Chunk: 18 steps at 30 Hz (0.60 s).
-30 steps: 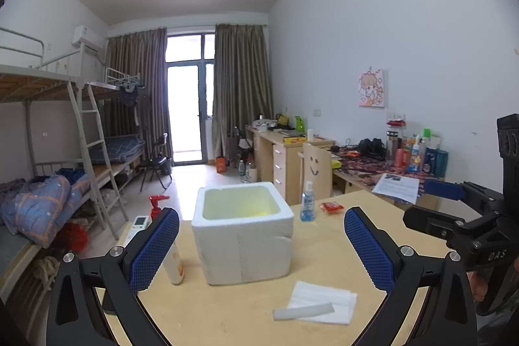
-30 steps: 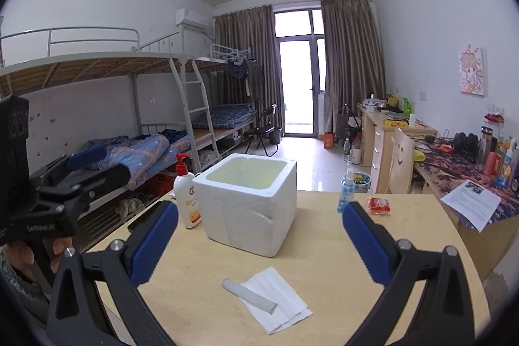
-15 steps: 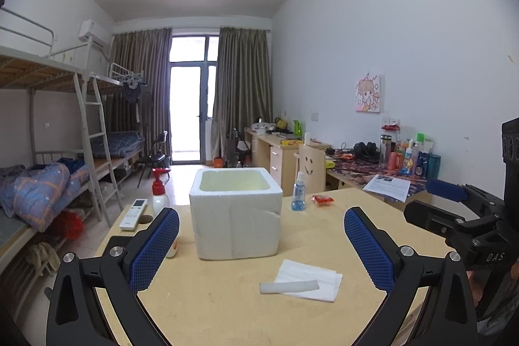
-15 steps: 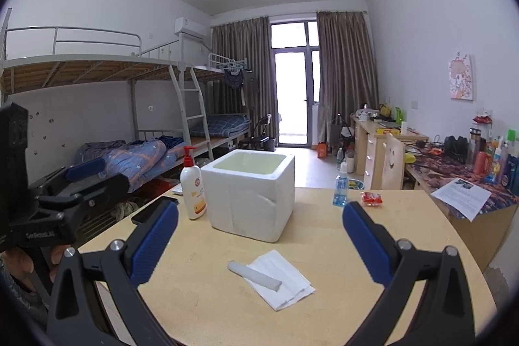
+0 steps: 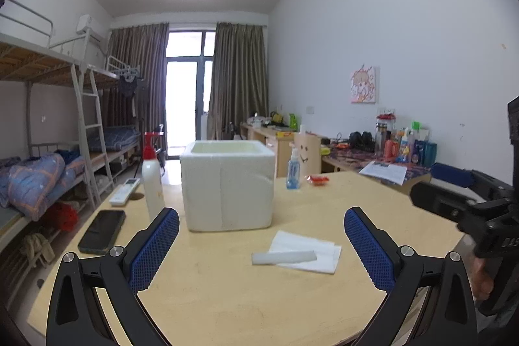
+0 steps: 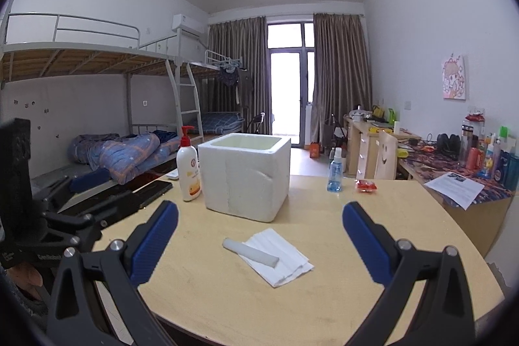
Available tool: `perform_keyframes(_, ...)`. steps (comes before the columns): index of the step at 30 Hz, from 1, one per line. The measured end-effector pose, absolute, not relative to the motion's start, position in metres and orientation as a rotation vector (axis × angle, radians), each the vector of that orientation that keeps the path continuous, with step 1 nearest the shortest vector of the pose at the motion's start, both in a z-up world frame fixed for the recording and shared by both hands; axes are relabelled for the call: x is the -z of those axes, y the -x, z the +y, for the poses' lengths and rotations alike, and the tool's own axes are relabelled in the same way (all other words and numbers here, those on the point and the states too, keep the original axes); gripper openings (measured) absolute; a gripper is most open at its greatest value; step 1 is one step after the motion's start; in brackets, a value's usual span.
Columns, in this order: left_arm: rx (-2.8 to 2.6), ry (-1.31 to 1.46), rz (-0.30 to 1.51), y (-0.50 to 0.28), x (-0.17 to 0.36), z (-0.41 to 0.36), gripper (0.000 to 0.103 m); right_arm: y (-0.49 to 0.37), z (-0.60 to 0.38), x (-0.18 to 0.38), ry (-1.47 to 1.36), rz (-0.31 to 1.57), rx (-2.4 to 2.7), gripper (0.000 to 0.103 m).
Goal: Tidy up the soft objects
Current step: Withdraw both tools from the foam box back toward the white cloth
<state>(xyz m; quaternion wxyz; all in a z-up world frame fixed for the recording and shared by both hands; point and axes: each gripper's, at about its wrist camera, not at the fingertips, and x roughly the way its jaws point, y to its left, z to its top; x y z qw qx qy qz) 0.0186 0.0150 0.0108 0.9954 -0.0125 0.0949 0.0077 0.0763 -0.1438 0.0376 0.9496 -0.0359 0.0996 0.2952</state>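
A white foam box [image 5: 227,184] stands open-topped on the wooden table [image 5: 227,297]; it also shows in the right wrist view [image 6: 245,175]. In front of it lies a folded white tissue [image 5: 308,250] with a white foam stick [image 5: 283,257] on its near edge; both show in the right wrist view, tissue [image 6: 285,258] and stick [image 6: 250,252]. My left gripper [image 5: 261,244] is open and empty, above the near table. My right gripper [image 6: 259,240] is open and empty too, held to the right of the left one.
A white lotion pump bottle [image 5: 152,180] and a black phone [image 5: 102,231] sit left of the box, a remote [image 5: 125,190] behind. A blue spray bottle [image 5: 293,171] and a red packet [image 5: 317,180] lie at the back right. The table edge curves close in front.
Both grippers have dropped lower and pulled back, so the box now shows side-on rather than from above. Nothing on the table has moved.
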Motion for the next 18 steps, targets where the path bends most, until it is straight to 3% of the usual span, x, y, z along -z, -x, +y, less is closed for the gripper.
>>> perform_keyframes(18,0.023,0.015,0.246,-0.015,0.018,0.005,0.102,-0.076,-0.148,-0.005,0.073,0.252,-0.607,0.102)
